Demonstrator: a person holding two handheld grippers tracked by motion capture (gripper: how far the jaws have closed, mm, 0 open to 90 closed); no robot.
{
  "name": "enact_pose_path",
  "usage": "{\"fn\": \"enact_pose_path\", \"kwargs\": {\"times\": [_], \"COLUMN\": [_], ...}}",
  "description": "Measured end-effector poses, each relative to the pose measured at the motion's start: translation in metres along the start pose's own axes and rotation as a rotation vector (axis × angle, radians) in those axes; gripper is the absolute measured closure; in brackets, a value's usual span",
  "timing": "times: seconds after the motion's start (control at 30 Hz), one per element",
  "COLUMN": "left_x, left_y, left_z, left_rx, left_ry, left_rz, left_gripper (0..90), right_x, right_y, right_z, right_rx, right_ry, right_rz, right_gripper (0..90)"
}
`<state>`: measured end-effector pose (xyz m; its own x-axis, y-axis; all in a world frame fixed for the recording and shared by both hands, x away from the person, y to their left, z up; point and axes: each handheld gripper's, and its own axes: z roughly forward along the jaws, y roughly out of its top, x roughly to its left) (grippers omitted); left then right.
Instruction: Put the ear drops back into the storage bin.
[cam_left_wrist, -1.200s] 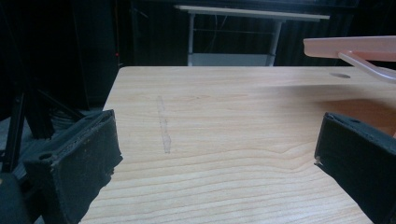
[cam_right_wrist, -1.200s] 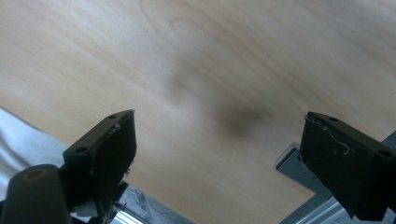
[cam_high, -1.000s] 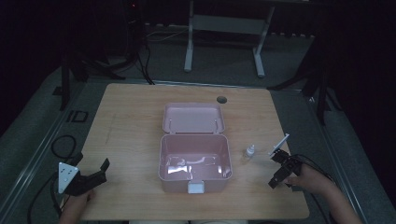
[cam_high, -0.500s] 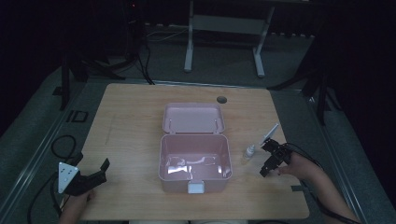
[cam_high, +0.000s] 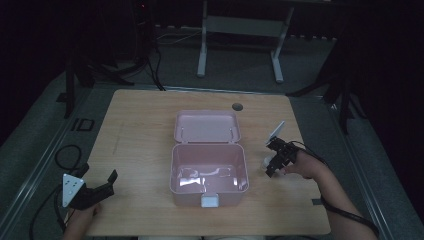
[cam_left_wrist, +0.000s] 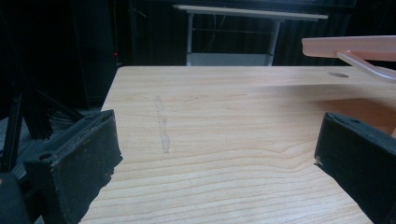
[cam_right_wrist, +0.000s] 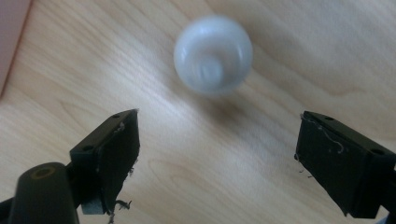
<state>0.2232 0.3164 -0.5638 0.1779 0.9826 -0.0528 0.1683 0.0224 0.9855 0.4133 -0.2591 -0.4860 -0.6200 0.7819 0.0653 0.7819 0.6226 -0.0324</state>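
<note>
The wooden surface (cam_high: 145, 145) carries a pink box (cam_high: 209, 177) near its middle, which serves as the landmark here. The box stands open, its lid (cam_high: 206, 126) laid back flat on the far side, and its inside looks bare apart from reflections.

The right tool (cam_high: 274, 161) sits just off the box's right wall, pointed steeply down, with its jaws spread wide and nothing between them. The left tool (cam_high: 102, 187) rests well off to the left of the box, near the front edge of the surface, jaws likewise wide apart and holding nothing; its own view looks along bare wood toward the lid's edge (cam_left_wrist: 350, 45).

The smallest thing is a little white bottle (cam_right_wrist: 213, 55), standing to the right of the box and seen cap-on from above in the right gripper view. It lies a little beyond the open jaws, not yet between them, and is blurred.

The step in hand looks like the reach for the bottle. The next move probably calls for pushing the right tool forward and down until the jaws straddle the bottle, then closing gently, since so small and light a thing could tip or roll away.
</note>
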Motion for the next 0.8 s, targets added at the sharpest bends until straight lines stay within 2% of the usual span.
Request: {"fn": "enact_pose_path", "kwargs": {"times": [0.1, 0.13, 0.27, 0.4, 0.57, 0.6, 0.8], "left_x": [0.0, 0.0, 0.0, 0.0, 0.0, 0.0, 0.0], "left_y": [0.0, 0.0, 0.0, 0.0, 0.0, 0.0, 0.0], "left_z": [0.0, 0.0, 0.0, 0.0, 0.0, 0.0, 0.0], "left_rx": [0.0, 0.0, -0.001, -0.002, -0.002, -0.002, -0.002], "left_ry": [0.0, -0.001, -0.002, -0.003, -0.003, -0.004, -0.004], "left_rz": [0.0, 0.0, -0.001, 0.001, 0.0, 0.0, 0.0], "left_gripper": [0.4, 0.4, 0.4, 0.4, 0.4, 0.4, 0.4], "right_x": [0.0, 0.002, 0.005, 0.007, 0.008, 0.008, 0.006], "right_y": [0.002, 0.011, 0.02, 0.028, 0.034, 0.034, 0.037], "right_z": [0.0, 0.001, 0.006, 0.009, 0.014, 0.015, 0.019], "right_rx": [-0.001, -0.002, 0.011, 0.01, 0.04, 0.044, 0.05], "right_ry": [0.0, -0.005, -0.005, -0.012, -0.026, -0.026, -0.029], "right_rz": [0.001, 0.0, 0.001, -0.004, -0.018, -0.014, 0.007], "right_gripper": [13.6, 14.2, 16.1, 25.2, 38.8, 43.4, 57.5]}}
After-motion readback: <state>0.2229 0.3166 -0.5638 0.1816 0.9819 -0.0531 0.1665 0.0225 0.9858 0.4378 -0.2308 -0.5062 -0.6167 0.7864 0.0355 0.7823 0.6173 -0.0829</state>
